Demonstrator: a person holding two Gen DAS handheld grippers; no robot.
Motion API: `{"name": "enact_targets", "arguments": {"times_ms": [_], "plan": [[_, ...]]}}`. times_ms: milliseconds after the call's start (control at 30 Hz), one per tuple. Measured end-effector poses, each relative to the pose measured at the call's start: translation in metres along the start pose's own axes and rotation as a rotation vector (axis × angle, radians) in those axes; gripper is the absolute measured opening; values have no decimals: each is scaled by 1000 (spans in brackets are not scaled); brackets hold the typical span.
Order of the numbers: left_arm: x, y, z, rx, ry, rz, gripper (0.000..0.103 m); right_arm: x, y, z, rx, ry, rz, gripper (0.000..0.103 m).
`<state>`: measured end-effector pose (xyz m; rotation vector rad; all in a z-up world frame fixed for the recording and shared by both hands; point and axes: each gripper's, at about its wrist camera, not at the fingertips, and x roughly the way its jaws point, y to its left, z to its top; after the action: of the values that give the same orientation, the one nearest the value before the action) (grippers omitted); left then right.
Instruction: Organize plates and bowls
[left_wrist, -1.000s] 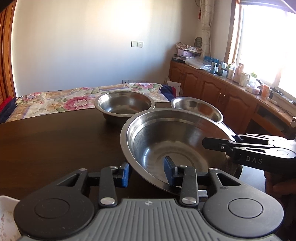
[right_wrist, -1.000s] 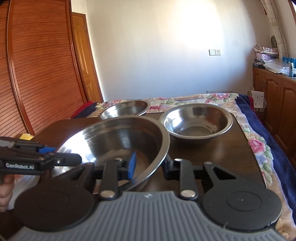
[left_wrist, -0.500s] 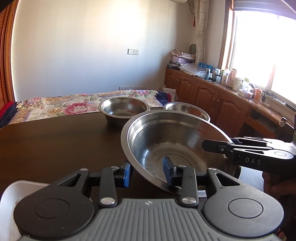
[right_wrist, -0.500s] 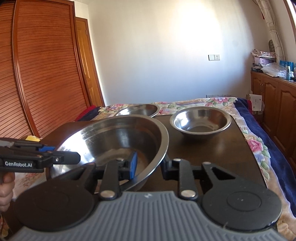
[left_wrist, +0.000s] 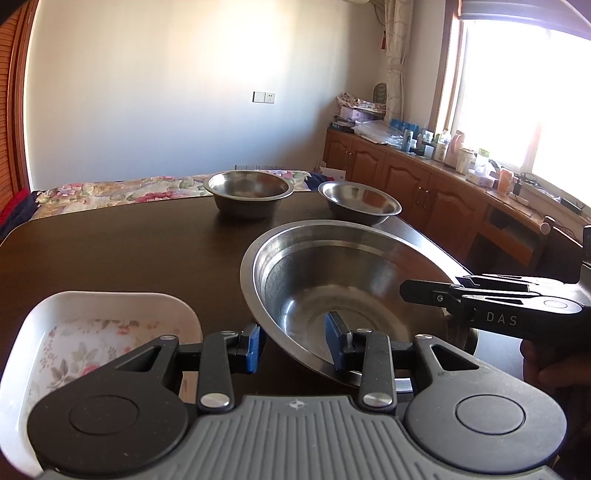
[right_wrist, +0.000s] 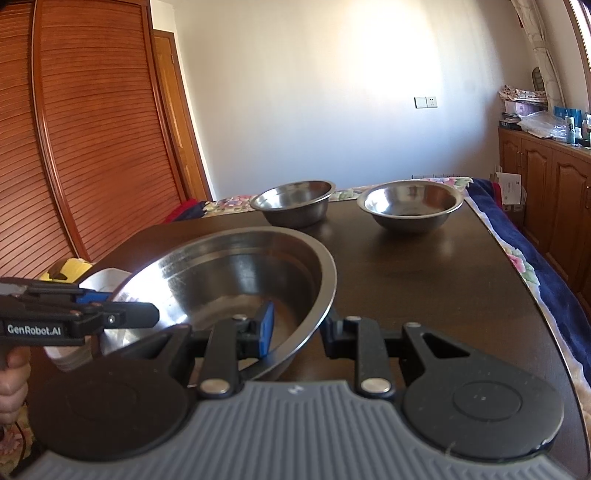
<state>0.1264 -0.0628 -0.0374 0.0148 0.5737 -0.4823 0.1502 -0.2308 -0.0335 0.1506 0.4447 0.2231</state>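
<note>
1. Two grippers are gripping one large stainless steel basin (left_wrist: 354, 291) between them, each from its own side, and the basin is hanging tilted above the near part of the dark wooden table (left_wrist: 122, 251).
2. The left gripper (left_wrist: 293, 341) is straddling the basin's near-left rim: one blue pad is sitting inside the basin and the other outside, against the wall.
3. The right gripper (right_wrist: 297, 326) is straddling the opposite rim in the same way, with its blue pad inside the basin and its black finger outside.
4. Each gripper is showing in the other's camera: the right one is coming in from the right edge of the left wrist view, and the left one from the left edge of the right wrist view, with a person's hand (right_wrist: 13, 384) wrapping its handle.
5. A white rectangular dish (left_wrist: 92, 332) with a floral pattern inside is lying on the table just left of the basin, partly hidden by the left gripper.
6. Two smaller steel bowls are standing upright at the table's far end, apart from each other: a deeper bowl (left_wrist: 249, 194) on the left and a shallower bowl (left_wrist: 360, 203) on the right.
7. A bed with a floral cover (left_wrist: 122, 188) is lying beyond the table, and wooden cabinets (left_wrist: 424, 184) are running under the window on the right.
</note>
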Motion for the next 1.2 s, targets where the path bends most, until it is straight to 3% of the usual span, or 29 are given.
{"name": "enact_targets", "arguments": {"times_ms": [767, 967, 1200], "plan": [[8, 2, -8, -3, 12, 0, 40, -2, 4, -10, -14, 10, -23, 29], [1, 7, -5, -13, -20, 20, 49, -6, 3, -8, -16, 2, -28, 30], [-9, 16, 3, -24, -60, 43, 51, -15, -3, 6, -28, -26, -36, 30]]}}
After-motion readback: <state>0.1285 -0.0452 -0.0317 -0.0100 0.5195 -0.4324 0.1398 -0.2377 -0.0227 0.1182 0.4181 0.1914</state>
